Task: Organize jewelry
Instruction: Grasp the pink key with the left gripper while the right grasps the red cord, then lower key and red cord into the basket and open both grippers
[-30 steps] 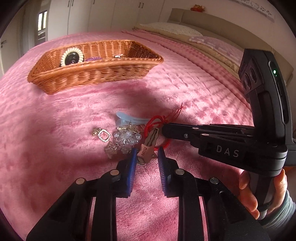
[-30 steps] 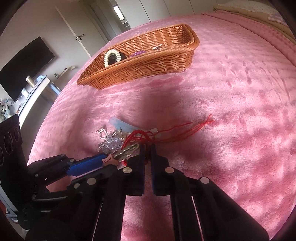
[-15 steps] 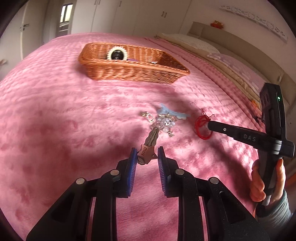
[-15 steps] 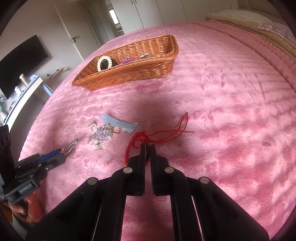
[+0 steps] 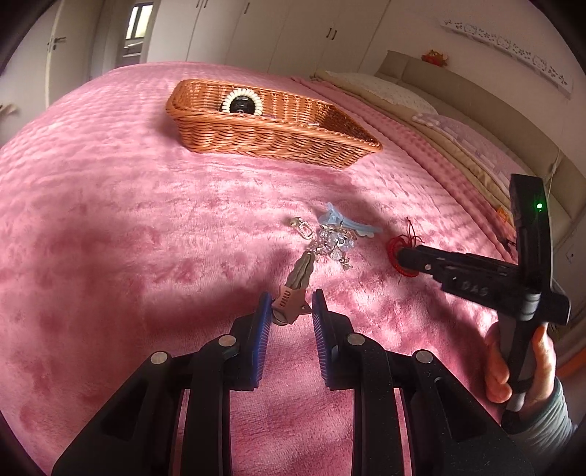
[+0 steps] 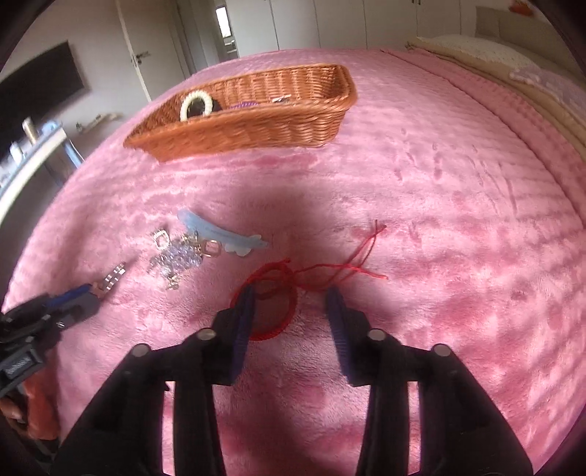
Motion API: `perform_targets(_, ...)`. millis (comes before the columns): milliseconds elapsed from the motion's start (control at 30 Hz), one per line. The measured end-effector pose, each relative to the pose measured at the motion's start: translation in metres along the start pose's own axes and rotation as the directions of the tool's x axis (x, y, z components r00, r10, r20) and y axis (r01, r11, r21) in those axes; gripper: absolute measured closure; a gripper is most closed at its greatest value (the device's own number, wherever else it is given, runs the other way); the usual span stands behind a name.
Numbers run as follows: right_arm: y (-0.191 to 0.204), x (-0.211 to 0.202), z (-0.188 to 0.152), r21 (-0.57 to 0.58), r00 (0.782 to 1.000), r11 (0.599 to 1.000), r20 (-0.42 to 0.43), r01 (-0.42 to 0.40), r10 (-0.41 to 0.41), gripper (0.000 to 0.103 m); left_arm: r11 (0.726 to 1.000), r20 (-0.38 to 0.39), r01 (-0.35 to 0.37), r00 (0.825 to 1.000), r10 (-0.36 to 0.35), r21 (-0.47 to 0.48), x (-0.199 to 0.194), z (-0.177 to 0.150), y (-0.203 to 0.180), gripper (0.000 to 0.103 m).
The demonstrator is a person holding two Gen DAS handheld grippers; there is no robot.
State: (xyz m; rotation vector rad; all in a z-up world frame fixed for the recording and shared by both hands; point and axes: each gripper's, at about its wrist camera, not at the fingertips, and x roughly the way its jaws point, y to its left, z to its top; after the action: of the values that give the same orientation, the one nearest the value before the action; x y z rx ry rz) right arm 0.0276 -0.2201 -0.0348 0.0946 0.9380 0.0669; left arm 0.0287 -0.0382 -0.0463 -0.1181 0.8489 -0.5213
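Black tongs [image 5: 291, 311], blue ribbed pads [image 5: 262, 331], grey sleeve [image 5: 545, 417].

A home bedroom: pink plush bedspread [image 5: 110, 227], pillows [image 5: 384, 91] by the headboard [image 5: 476, 99], white wardrobe doors [image 5: 293, 33]

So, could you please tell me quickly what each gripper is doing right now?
Left gripper: shut on the hair clip.
Right gripper: jaws opening, pads clear of the red string bracelet lying between them.

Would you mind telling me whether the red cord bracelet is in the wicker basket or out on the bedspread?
Out. The red cord bracelet lies on the pink bedspread, well short of the wicker basket.
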Motion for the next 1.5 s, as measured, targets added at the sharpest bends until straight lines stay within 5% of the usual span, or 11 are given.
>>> perform_targets(67, 0.008, 0.000, -0.001, -0.043, 1.000, 0.999, 0.008, 0.028, -0.028, 0.098, 1.000, 0.001, -0.002, 1.000, 0.002, 0.001, 0.000, 0.000, 0.000, 0.082)
perform_targets(400, 0.013, -0.035, 0.013, -0.049, 0.996, 0.999, 0.094, -0.002, 0.007, 0.100, 0.997, 0.087, -0.058, 0.995, 0.054, 0.042, -0.031, 0.015, -0.018, 0.082)
perform_targets(767, 0.025, -0.081, 0.112, -0.107, 0.961, 0.994, 0.269, -0.028, 0.056, 0.100, 0.986, 0.257, -0.116, 0.963, 0.081, 0.123, -0.057, 0.119, -0.036, 0.082)
perform_targets(1133, 0.008, 0.013, 0.209, -0.007, 0.984, 0.997, 0.161, -0.079, 0.079, 0.100, 0.998, 0.207, -0.046, 0.978, 0.037, 0.042, 0.045, 0.194, -0.009, 0.082)
perform_targets(1500, -0.012, 0.090, 0.216, 0.076, 0.994, 0.992, 0.052, -0.097, 0.093, 0.100, 0.991, 0.129, -0.119, 0.986, 0.109, 0.068, 0.115, 0.195, 0.006, 0.081)
